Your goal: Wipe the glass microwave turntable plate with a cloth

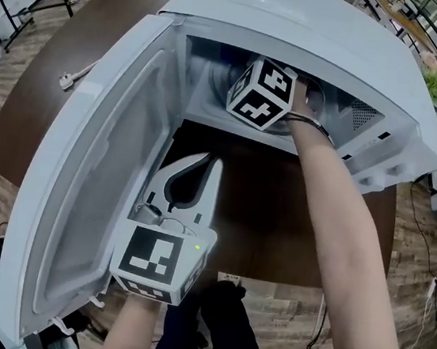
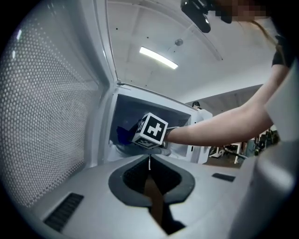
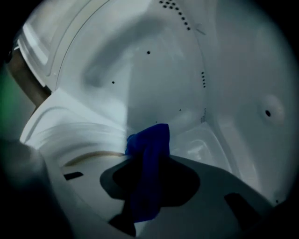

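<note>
At the left we see the white microwave's open door (image 1: 80,191); beside it our left claw (image 1: 213,165) hangs over the dark brown worktop (image 1: 291,227), jaws together on nothing; farther right, our right claw (image 3: 148,156) is inside the white microwave cavity (image 3: 163,70), clamped on a crumpled blue cloth (image 3: 147,177); the round glass turntable plate (image 2: 122,148) shows only as a pale rim beneath it, on the cavity floor.

Door (image 1: 81,184) open wide at left, right gripper (image 3: 142,158) and forearm (image 1: 327,200) filling cavity (image 1: 206,84)
</note>
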`<move>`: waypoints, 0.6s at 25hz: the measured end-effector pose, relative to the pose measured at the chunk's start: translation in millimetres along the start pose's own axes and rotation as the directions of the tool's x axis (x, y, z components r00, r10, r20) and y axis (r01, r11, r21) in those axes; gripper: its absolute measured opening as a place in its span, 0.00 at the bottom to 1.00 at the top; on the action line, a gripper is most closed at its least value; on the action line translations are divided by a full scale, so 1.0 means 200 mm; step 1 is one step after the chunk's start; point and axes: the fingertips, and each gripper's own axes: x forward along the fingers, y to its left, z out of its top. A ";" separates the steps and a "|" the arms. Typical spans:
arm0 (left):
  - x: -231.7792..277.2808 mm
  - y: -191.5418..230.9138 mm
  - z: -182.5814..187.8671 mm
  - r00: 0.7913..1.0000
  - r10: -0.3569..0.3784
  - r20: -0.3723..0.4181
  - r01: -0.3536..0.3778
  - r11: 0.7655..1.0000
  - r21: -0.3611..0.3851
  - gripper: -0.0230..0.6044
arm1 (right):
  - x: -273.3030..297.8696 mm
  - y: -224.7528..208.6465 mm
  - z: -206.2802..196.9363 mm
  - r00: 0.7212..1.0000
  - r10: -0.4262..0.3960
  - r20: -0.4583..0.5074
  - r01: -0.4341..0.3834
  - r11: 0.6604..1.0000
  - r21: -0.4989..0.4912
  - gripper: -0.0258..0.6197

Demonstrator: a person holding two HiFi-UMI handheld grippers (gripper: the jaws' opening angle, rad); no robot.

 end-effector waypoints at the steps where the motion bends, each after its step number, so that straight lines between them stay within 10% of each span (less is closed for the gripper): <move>1: 0.00 0.00 0.00 1.000 0.002 0.000 -0.002 1.000 0.002 0.05 | 0.01 0.01 0.00 1.000 0.007 -0.007 -0.008 1.000 -0.027 0.18; 15: 0.02 0.00 0.00 1.000 -0.002 -0.006 0.002 1.000 0.004 0.05 | 0.03 -0.03 -0.20 0.988 -0.003 -0.153 -0.022 0.987 -0.160 0.18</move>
